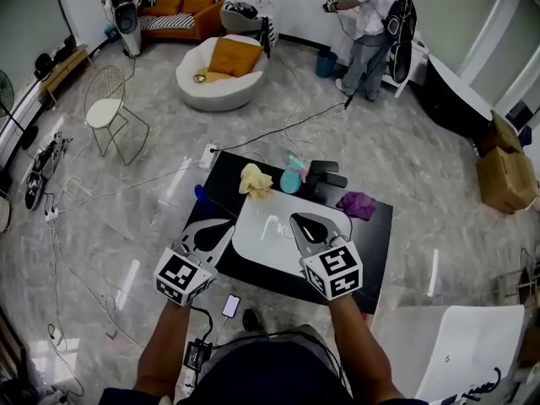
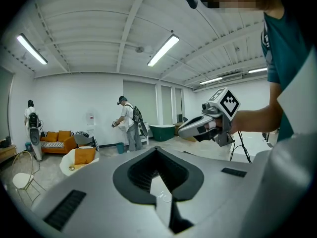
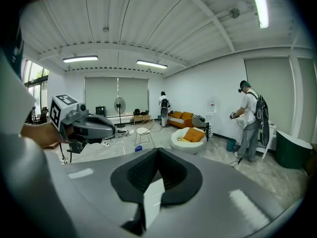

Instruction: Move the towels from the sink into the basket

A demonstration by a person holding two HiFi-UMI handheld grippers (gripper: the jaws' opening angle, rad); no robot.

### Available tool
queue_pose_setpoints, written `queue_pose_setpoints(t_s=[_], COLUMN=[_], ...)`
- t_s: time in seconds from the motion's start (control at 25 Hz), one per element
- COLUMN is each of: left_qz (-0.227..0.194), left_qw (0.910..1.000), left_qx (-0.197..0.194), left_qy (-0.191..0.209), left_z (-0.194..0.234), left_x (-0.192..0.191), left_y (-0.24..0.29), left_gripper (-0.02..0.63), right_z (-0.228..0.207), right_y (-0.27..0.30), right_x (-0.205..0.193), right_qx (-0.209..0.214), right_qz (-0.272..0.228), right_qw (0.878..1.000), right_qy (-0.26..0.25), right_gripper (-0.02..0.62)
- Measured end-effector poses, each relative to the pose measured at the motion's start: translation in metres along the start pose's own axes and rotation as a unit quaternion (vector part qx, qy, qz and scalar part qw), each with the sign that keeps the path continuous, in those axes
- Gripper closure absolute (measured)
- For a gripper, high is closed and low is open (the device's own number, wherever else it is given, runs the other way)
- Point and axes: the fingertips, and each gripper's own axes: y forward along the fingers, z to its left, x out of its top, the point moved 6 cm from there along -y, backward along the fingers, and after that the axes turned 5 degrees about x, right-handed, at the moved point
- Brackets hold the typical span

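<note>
The left claw is carried with its jaws together, and nothing is gripped between them. The right claw is likewise closed and empty.

In the head view, both claws are held side by side over the near part of the black worktop. The left claw is positioned over the near-left corner of the white sink, and the right claw over its near-right part. Both claws are kept apart from the towels.

The yellow towel is found bunched at the far rim of the sink. The purple towel is laid on the worktop, just beside the sink's far-right corner.

A teal item is placed just right of the yellow towel, and a black item is set beside it. Neither can be identified with certainty.

A person is seen standing at the far wall.
</note>
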Motion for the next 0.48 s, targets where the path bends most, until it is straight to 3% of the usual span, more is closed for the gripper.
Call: queue_pose_setpoints(t_s=[0.24, 0.48], left_qz=[0.017, 0.04], left_qw=[0.9995, 0.9988], left_qx=[0.0, 0.002], left_qy=[-0.025, -0.028], left_z=[0.022, 0.046], left_x=[-0.026, -0.036], left_y=[0.006, 0.035], left_gripper=[0.6, 0.6], right_z=[0.001, -0.026], right_y=[0.037, 0.09], right_x=[-0.004, -0.01], right_qx=[0.012, 0.031], right_qz=[0.017, 0.023], right_qw=[1.0, 0.999], right_qy=[0.002, 0.018], right_gripper=[0.584, 0.584])
